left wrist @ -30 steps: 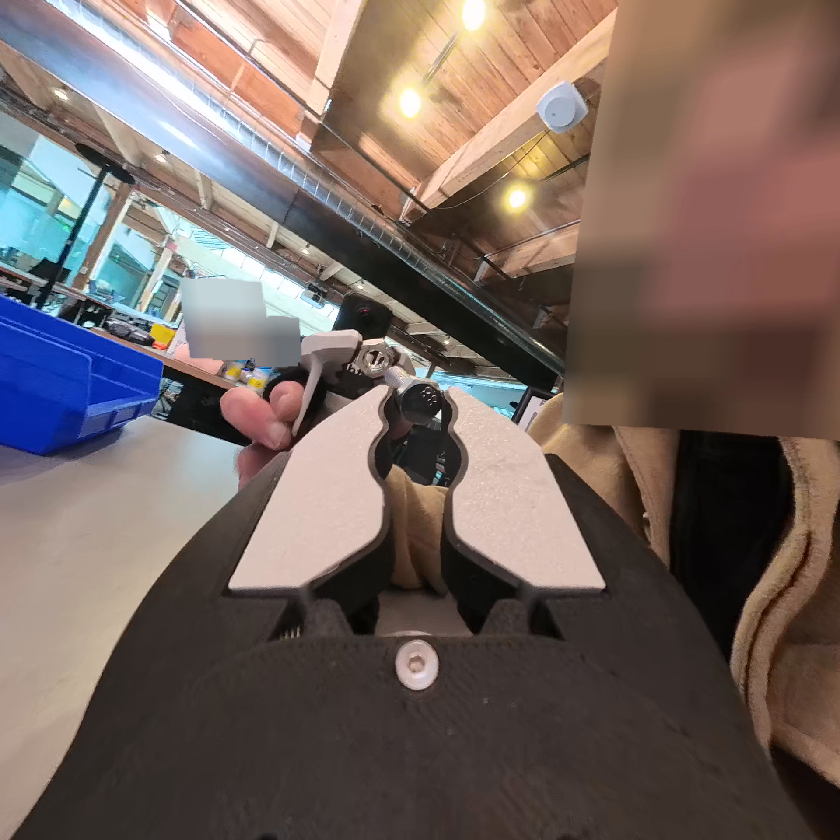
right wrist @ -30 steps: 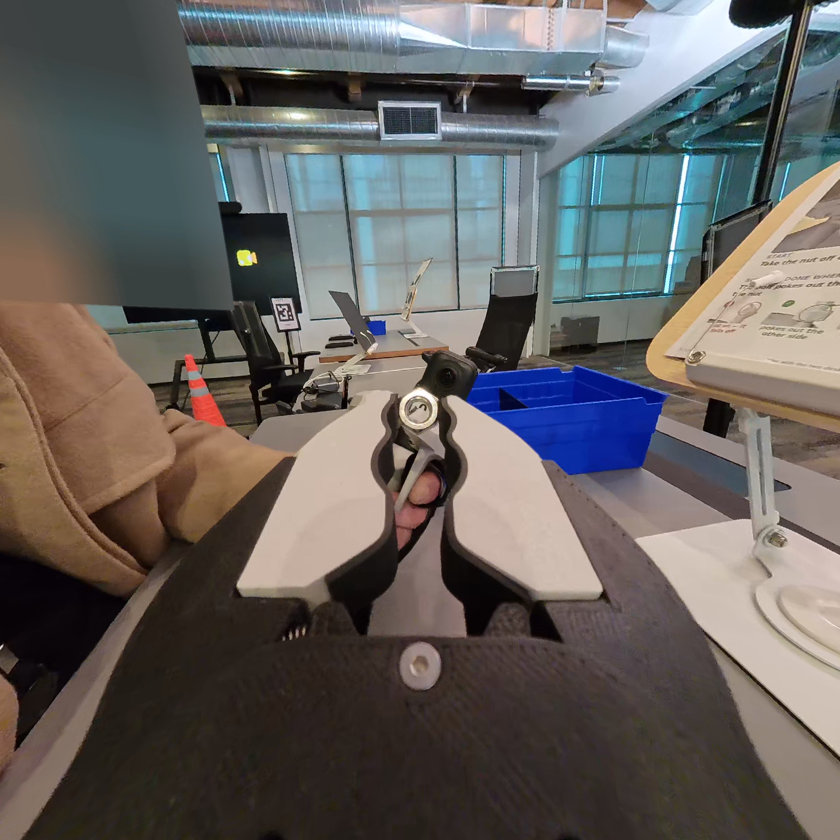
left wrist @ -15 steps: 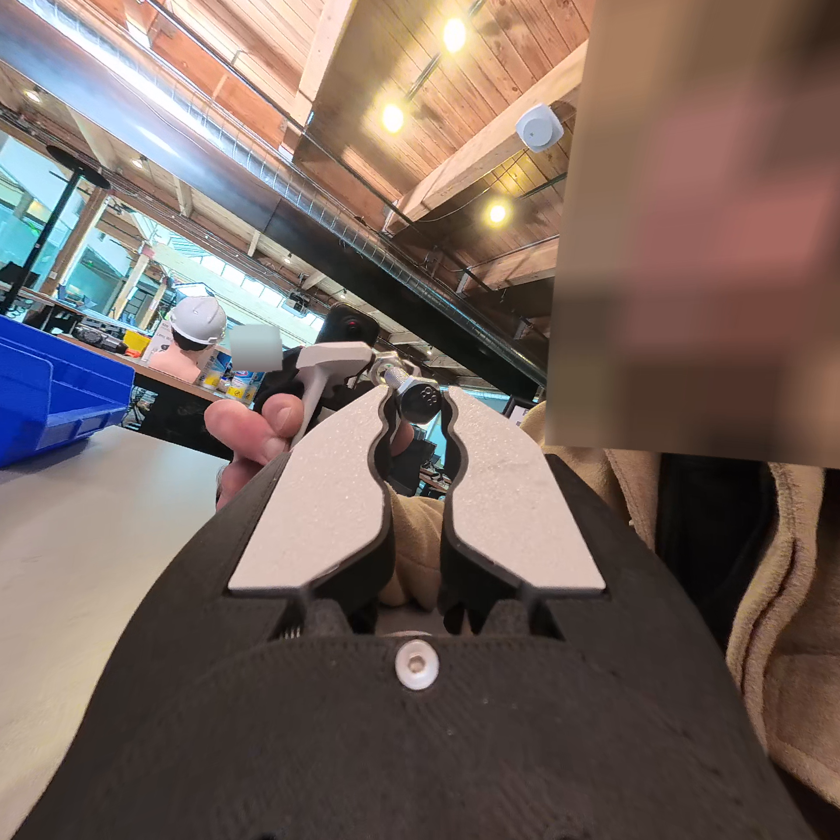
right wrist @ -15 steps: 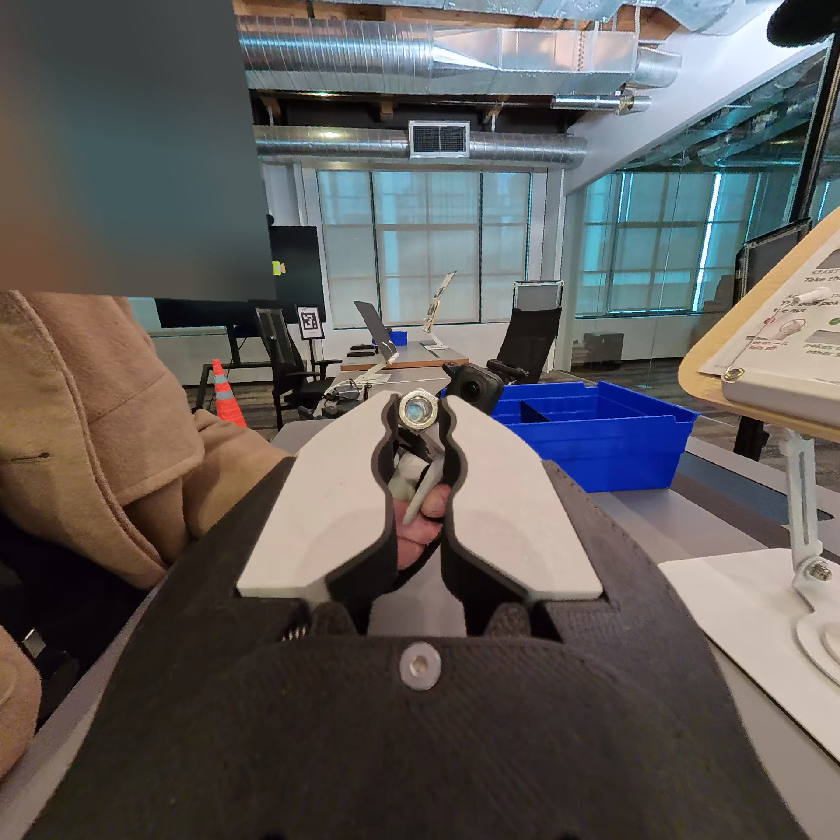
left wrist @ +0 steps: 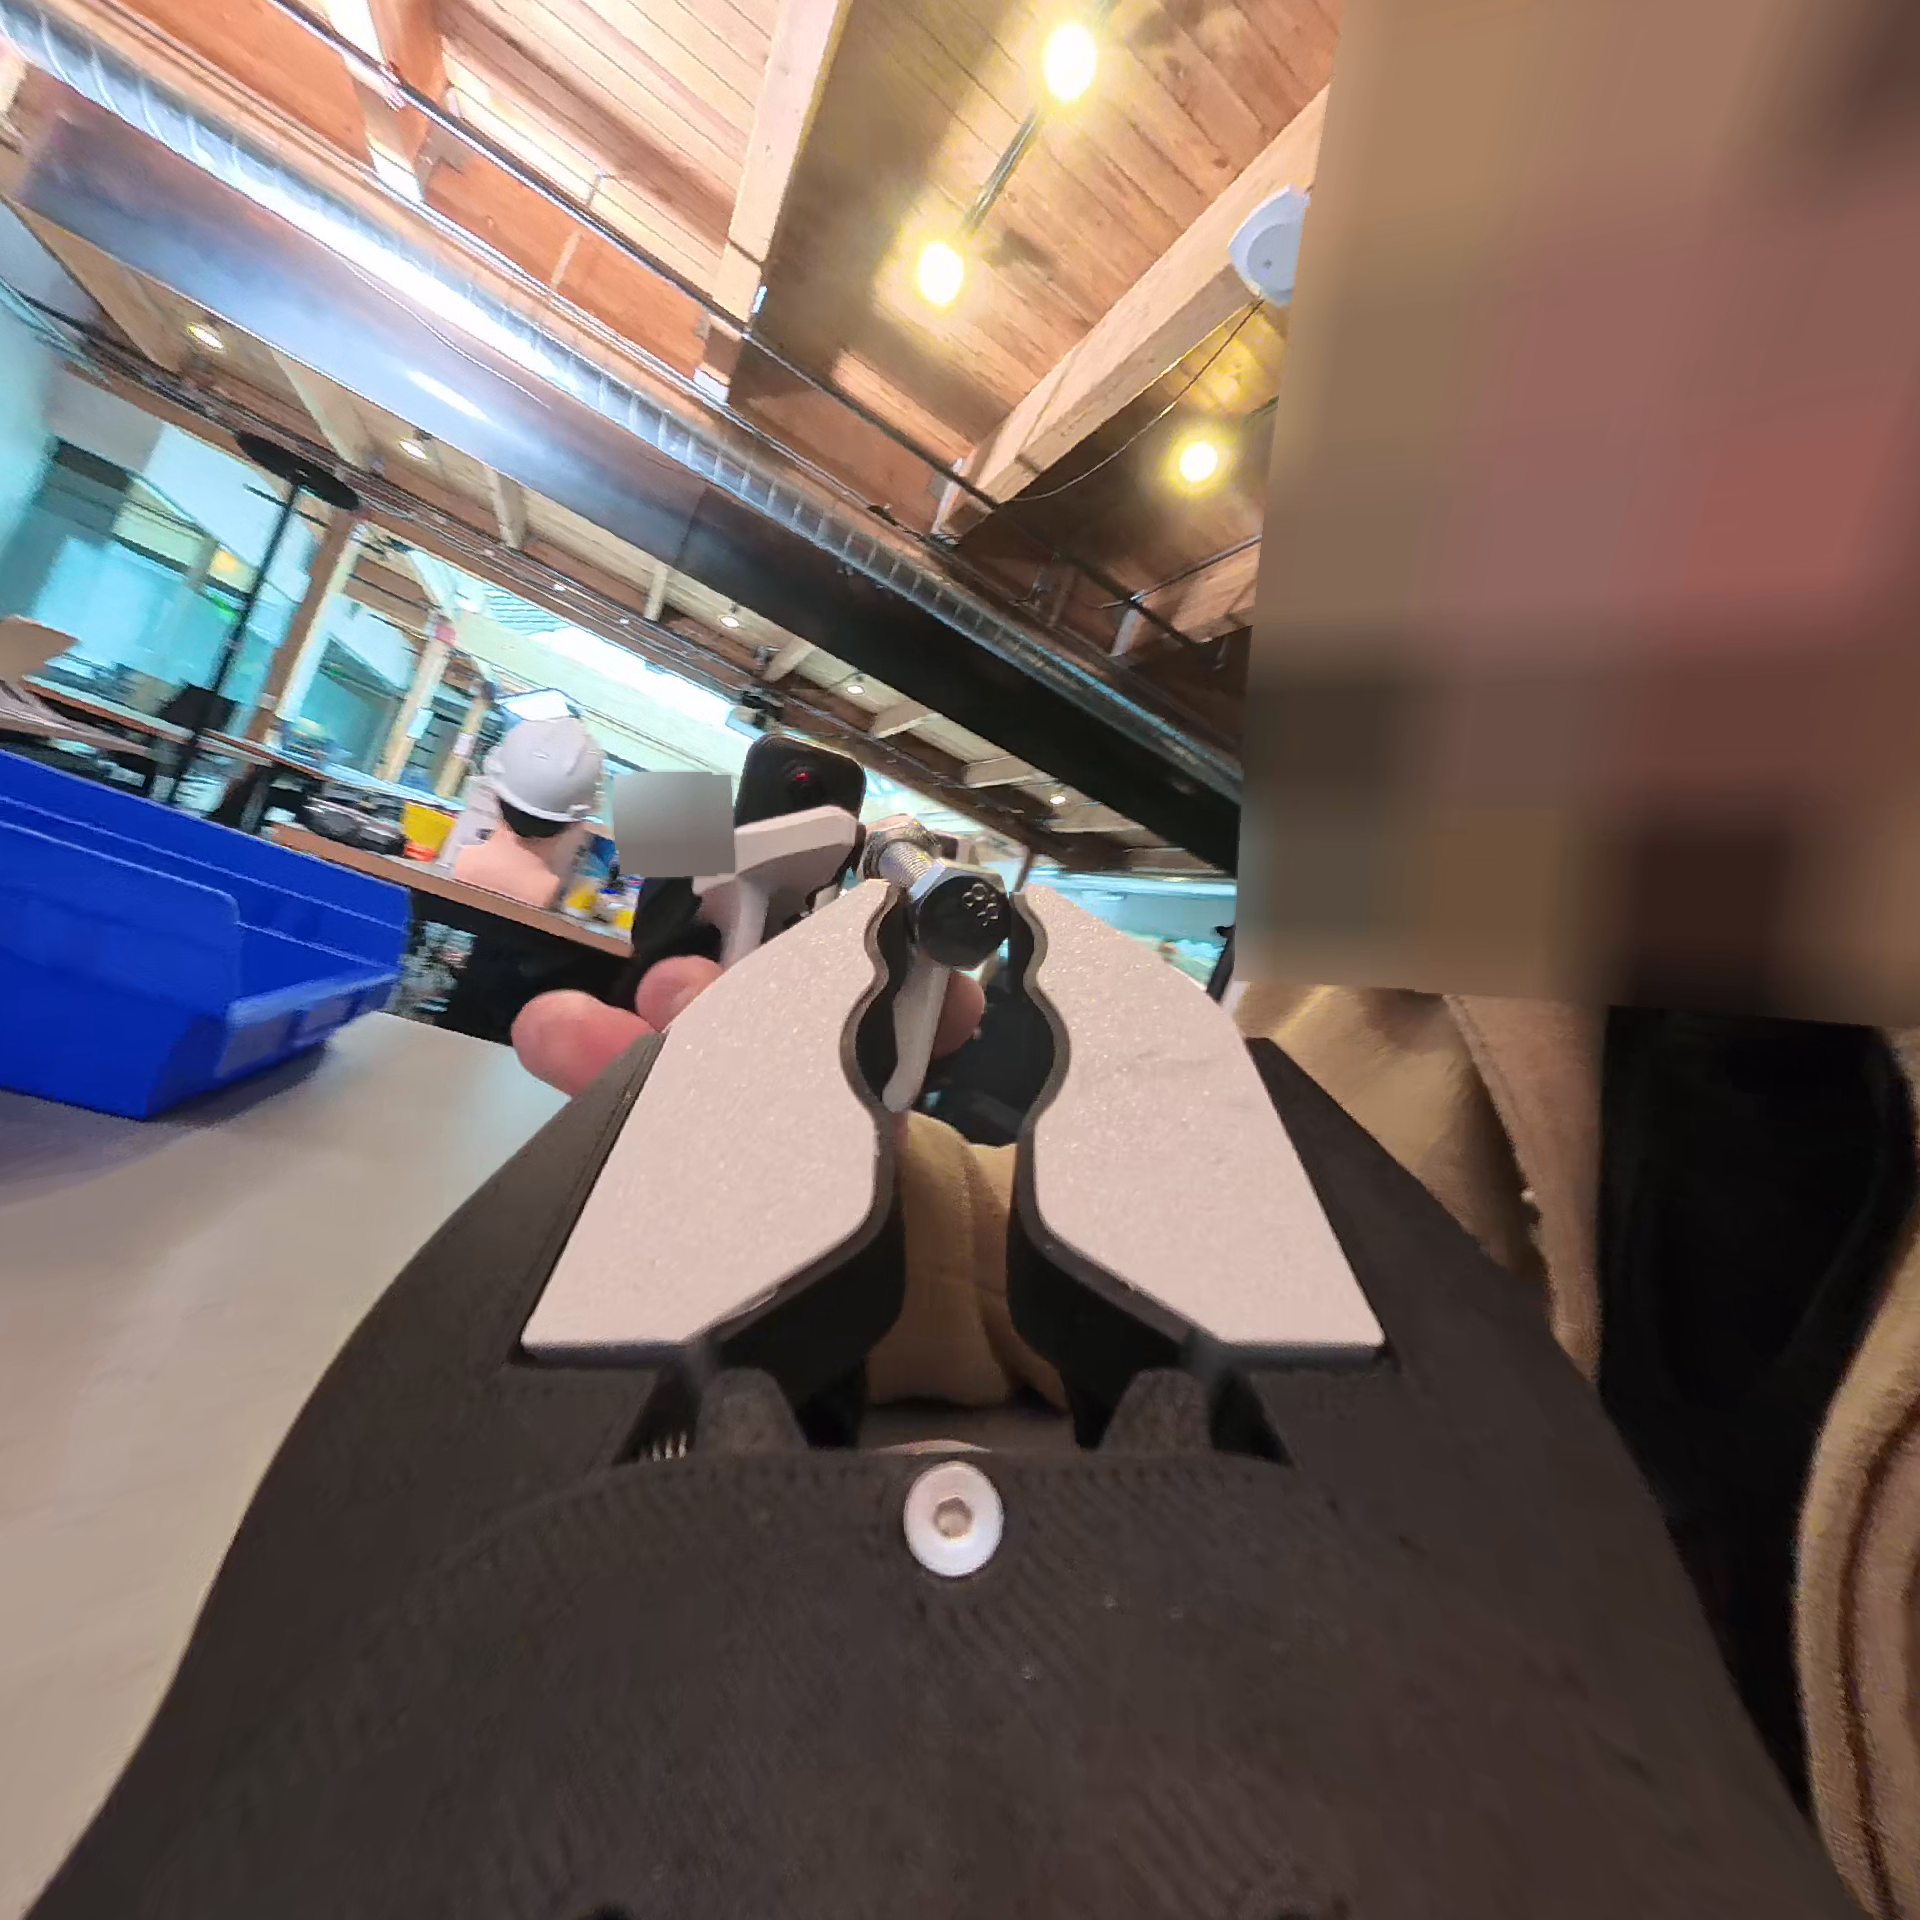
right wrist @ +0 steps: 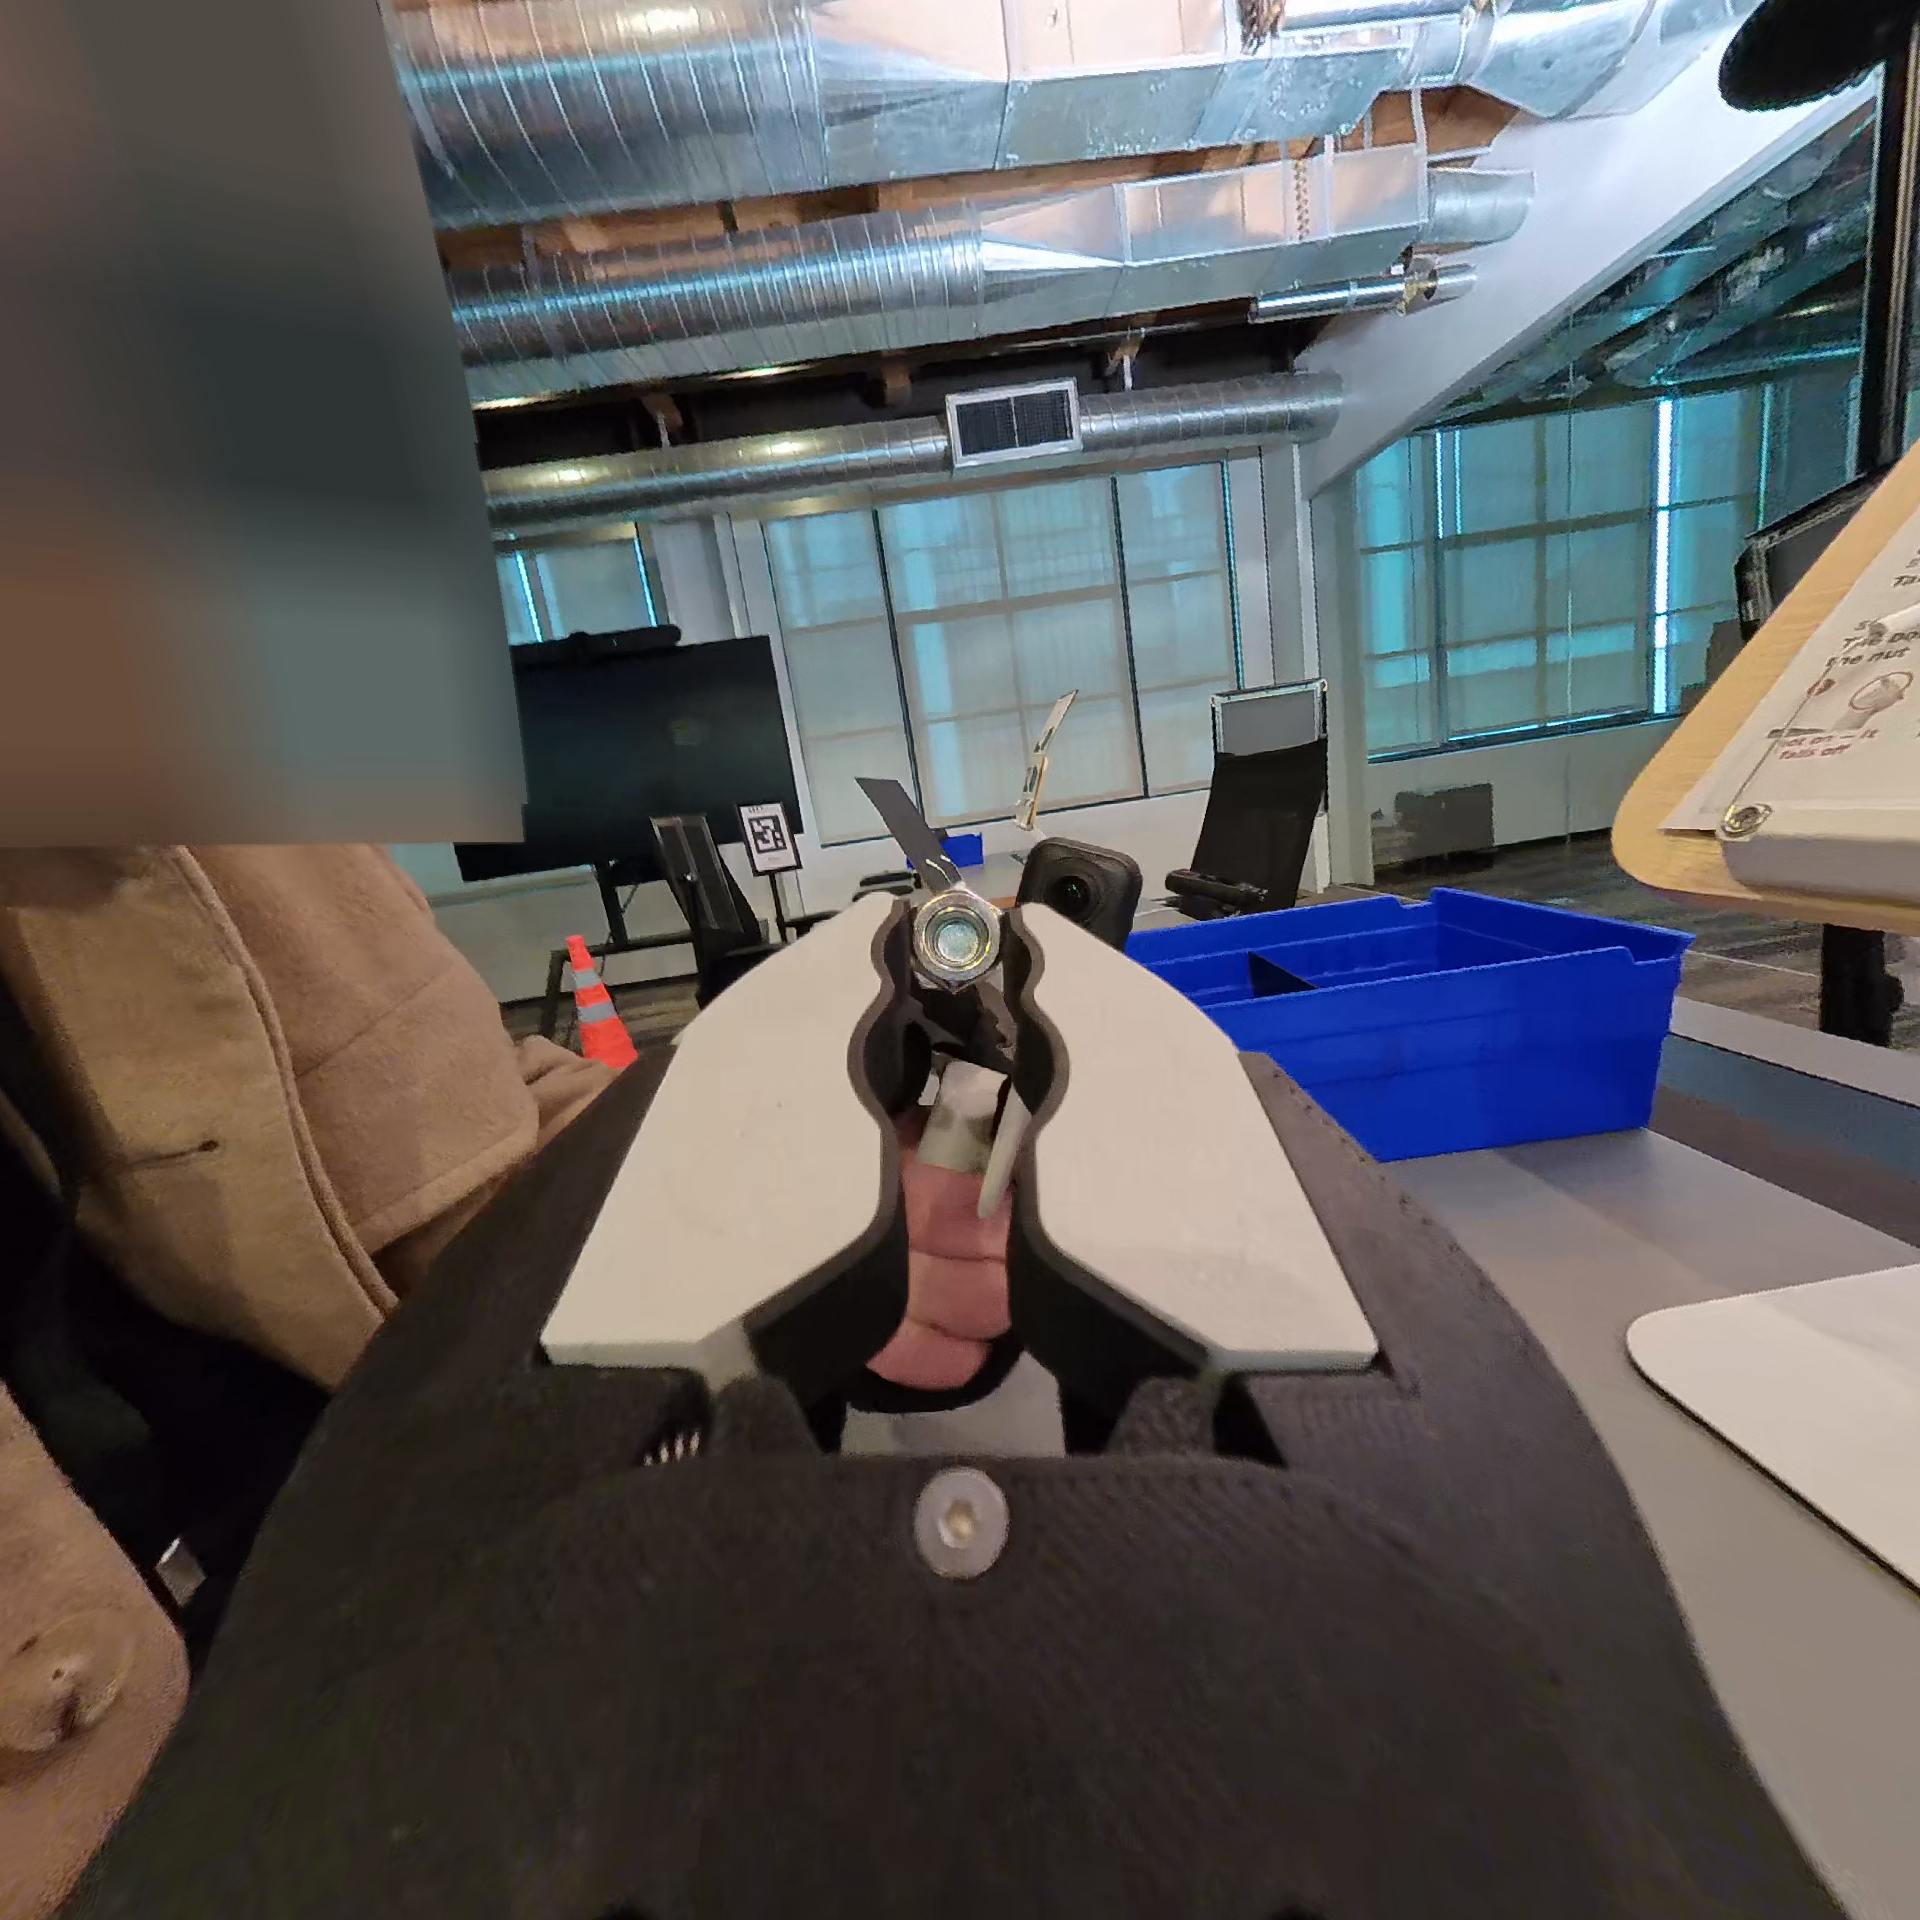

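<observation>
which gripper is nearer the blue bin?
Right. The right gripper, shut on a nut, is beside the blue bin. The left gripper, clamping a bolt, is farther off.

It was a big open workshop, part lab and part office. Overhead ran a timber ceiling (left wrist: pixel 582 135) with heavy beams and round lamps (left wrist: pixel 938 272), and silver air ducts (right wrist: pixel 831 260) crossed the far side. Tall gridded windows (right wrist: pixel 997 644) lit rows of desks with black office chairs (right wrist: pixel 1257 810) and a dark screen on a stand (right wrist: pixel 649 743). An orange traffic cone (right wrist: pixel 594 1003) stood on the floor, a blue parts bin (right wrist: pixel 1455 1029) sat on the grey counter (right wrist: pixel 1662 1195), and someone at a distant bench wore a white hard hat (left wrist: pixel 545 767).
</observation>
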Demonstrator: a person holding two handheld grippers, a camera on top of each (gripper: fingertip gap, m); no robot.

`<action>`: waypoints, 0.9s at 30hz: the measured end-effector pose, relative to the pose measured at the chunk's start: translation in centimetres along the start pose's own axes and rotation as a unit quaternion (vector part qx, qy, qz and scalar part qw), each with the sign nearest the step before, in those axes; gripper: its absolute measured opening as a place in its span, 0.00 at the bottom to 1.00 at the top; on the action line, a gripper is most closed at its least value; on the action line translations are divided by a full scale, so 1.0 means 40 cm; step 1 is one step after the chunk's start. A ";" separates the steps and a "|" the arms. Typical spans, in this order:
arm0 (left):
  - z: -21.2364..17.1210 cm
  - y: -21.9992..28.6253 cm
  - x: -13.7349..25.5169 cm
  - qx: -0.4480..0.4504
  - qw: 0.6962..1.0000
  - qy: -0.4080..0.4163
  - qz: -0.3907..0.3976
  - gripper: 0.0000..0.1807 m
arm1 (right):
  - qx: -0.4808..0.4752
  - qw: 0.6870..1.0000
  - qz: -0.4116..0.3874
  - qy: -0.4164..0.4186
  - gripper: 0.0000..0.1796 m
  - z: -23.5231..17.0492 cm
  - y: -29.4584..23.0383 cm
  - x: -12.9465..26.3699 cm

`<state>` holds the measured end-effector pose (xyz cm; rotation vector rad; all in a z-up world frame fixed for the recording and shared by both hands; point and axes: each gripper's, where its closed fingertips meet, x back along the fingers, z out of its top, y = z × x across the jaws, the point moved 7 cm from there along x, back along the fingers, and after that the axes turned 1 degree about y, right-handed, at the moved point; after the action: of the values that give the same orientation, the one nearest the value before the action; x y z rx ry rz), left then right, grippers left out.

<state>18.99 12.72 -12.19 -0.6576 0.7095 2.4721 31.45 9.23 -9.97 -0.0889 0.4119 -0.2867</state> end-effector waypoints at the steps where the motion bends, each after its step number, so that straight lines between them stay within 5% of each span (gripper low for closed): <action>1: 0.002 0.001 0.000 -0.010 1.000 -0.004 0.005 0.10 | -0.006 1.000 0.000 0.003 0.09 0.000 0.001 0.000; 16: 0.024 0.034 -0.017 -0.197 0.972 -0.099 0.081 0.10 | -0.122 0.991 0.031 0.044 0.10 -0.010 0.010 0.000; 27: 0.035 0.081 -0.032 -0.348 0.907 -0.208 0.116 0.10 | -0.198 0.976 0.078 0.053 0.09 -0.019 0.008 -0.002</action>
<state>17.71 10.71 -9.27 -0.2511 -0.3031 2.9482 31.16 9.53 -10.68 -0.4315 0.5757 -0.0514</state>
